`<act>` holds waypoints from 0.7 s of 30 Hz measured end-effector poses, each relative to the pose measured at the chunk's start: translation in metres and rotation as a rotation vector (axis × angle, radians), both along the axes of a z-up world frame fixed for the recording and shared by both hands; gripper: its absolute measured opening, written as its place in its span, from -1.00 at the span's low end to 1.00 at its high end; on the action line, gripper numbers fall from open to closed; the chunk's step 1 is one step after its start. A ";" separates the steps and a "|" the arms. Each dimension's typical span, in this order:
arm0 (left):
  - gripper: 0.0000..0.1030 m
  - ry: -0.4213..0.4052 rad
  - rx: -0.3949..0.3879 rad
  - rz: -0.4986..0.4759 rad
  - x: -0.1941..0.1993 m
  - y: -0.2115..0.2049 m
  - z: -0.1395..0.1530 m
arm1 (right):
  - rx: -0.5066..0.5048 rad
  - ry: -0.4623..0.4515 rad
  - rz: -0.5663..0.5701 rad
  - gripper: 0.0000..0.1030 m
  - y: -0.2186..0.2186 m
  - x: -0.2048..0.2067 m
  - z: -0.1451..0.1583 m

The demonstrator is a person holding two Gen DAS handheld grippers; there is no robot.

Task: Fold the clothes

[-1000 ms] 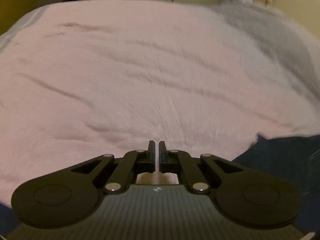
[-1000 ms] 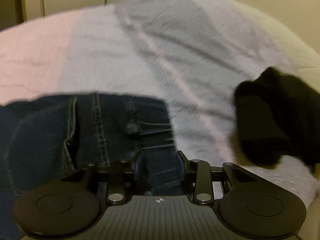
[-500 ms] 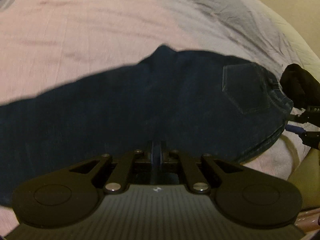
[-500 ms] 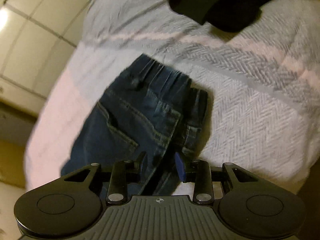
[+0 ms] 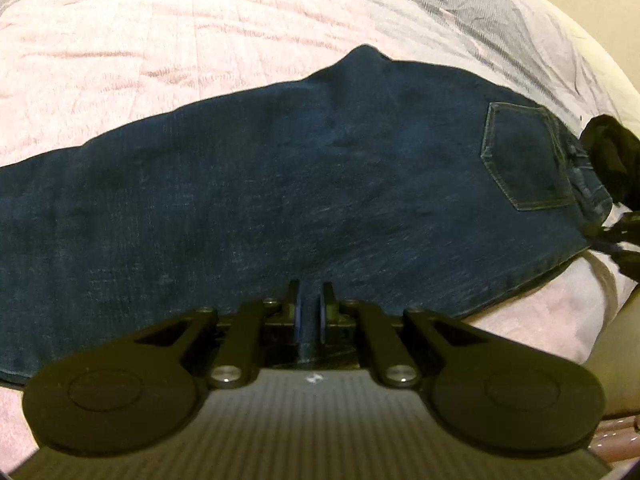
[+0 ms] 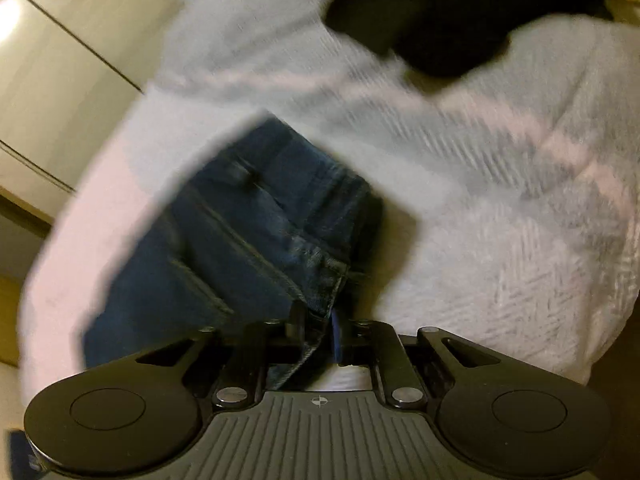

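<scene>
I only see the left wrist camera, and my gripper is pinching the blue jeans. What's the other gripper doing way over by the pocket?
Observer: The right gripper has just been closing its jaws, and the waistband edge of the jeans is pinched between them.
Operator: Is that black thing lying on top of the jeans?
Observer: No. The black garment lies farther along the bed, and a strip of grey herringbone blanket shows between it and the waistband.
</scene>
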State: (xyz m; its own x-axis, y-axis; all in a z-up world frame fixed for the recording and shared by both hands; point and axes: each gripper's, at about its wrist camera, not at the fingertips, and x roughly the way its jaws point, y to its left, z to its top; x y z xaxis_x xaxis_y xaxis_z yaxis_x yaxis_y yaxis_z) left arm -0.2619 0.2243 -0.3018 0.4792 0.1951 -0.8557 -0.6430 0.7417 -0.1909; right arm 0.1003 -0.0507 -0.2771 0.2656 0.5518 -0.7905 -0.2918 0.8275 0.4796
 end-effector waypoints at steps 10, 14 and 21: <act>-0.91 -0.012 0.100 0.034 -0.020 0.007 0.024 | -0.269 -0.627 0.193 -0.14 0.046 -0.061 0.061; -0.91 0.007 0.124 0.077 -0.030 0.016 0.012 | -0.332 -0.623 0.310 -0.14 0.070 -0.044 0.019; -0.91 -0.057 0.155 0.148 -0.072 0.029 0.011 | -0.385 -0.656 0.302 -0.14 0.072 -0.054 0.008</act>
